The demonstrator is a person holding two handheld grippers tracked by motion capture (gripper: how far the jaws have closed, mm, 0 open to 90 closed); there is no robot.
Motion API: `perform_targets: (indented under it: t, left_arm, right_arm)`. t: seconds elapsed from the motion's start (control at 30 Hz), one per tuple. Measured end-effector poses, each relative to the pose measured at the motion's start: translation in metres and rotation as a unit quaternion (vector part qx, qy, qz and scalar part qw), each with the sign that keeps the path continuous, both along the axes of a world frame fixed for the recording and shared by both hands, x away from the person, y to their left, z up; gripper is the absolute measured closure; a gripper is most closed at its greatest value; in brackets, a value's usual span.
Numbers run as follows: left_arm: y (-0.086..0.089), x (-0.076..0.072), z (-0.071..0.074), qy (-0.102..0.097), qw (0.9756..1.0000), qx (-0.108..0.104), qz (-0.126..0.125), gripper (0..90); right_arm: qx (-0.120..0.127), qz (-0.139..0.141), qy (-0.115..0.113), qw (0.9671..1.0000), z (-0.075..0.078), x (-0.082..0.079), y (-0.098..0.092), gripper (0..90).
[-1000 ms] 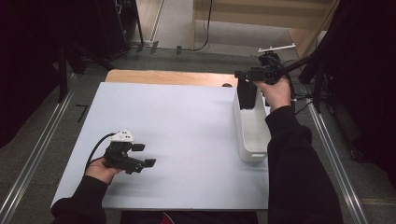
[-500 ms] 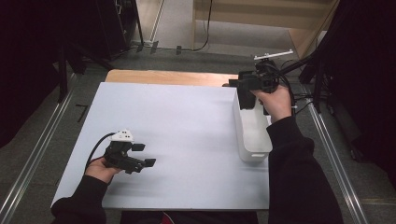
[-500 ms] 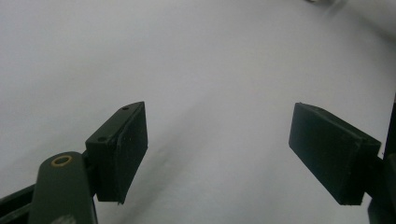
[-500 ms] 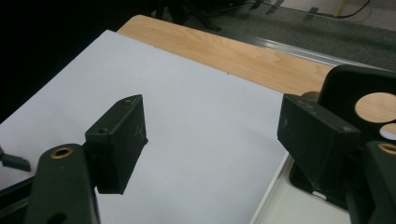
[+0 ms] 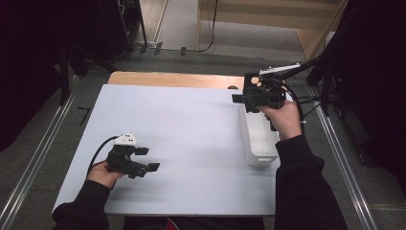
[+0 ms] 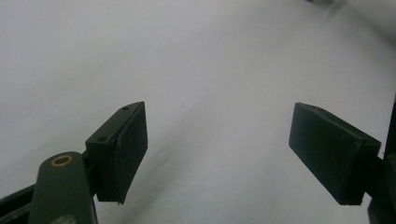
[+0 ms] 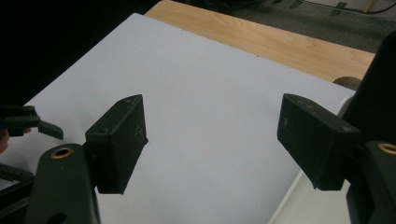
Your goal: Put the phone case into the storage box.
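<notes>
Above the far end of the white bin [image 5: 261, 139], at the counter's [image 5: 191, 129] right edge, we see the right tool [image 5: 242, 98] with its jaws wide apart and nothing between them, having just closed slightly. Near the counter's front left, we see the left tool [image 5: 147, 159] low over the white surface, jaws wide, gripping nothing.

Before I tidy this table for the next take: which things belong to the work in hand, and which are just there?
In use:
right gripper, open
white bin under it

Just there:
left gripper, open over the white sheet
wooden tabletop
</notes>
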State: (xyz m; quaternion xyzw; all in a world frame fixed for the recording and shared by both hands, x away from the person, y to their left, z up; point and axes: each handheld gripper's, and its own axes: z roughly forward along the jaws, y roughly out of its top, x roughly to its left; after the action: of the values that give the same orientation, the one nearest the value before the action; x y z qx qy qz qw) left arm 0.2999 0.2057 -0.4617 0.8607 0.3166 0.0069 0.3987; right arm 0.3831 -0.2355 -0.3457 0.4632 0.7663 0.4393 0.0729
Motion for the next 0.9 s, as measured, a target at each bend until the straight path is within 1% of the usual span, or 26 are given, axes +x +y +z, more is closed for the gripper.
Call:
perform_targets:
  t: [0.1, 0.17, 0.2, 0.23, 0.37, 0.5, 0.6, 0.73, 0.9]
  left_arm:
    - [0.000, 0.000, 0.000, 0.000, 1.0000, -0.001, 0.001, 19.2]
    - [0.000, 0.000, 0.000, -0.001, 1.0000, 0.000, -0.001, 19.2]
    - [0.000, 0.000, 0.001, 0.001, 1.0000, 0.005, 0.000, 19.2]
    - [0.000, 0.000, 0.000, -0.001, 1.0000, 0.001, -0.001, 19.2]
    - [0.000, 0.000, 0.000, 0.000, 1.0000, -0.001, 0.000, 19.2]
    - [0.001, -0.001, 0.001, -0.002, 1.0000, -0.001, -0.001, 19.2]
    - [0.001, -0.001, 0.002, -0.003, 1.0000, -0.001, -0.002, 19.2]
    - [0.001, -0.001, 0.002, -0.003, 1.0000, 0.000, -0.005, 19.2]
    - [0.001, -0.001, 0.003, -0.005, 1.0000, 0.000, -0.006, 19.2]
  right_arm:
    - [0.012, 0.016, 0.000, 0.9998, -0.002, -0.007, 0.003, 22.4]
    - [0.012, 0.028, -0.004, 0.9995, -0.004, -0.011, 0.005, 22.4]
    - [0.012, 0.034, -0.009, 0.9993, -0.006, -0.012, 0.005, 22.4]
    - [0.011, 0.036, -0.009, 0.9992, -0.008, -0.013, 0.006, 22.4]
    - [0.015, 0.040, -0.003, 0.9991, -0.017, -0.018, 0.006, 22.4]
    - [0.000, 0.040, -0.005, 0.9992, -0.025, -0.021, 0.006, 22.4]
    - [-0.001, 0.038, -0.004, 0.9993, -0.029, -0.023, 0.006, 22.4]
    - [-0.005, 0.042, -0.016, 0.9990, -0.037, -0.026, 0.009, 22.4]
    - [-0.010, 0.054, -0.013, 0.9984, -0.046, -0.030, 0.016, 22.4]
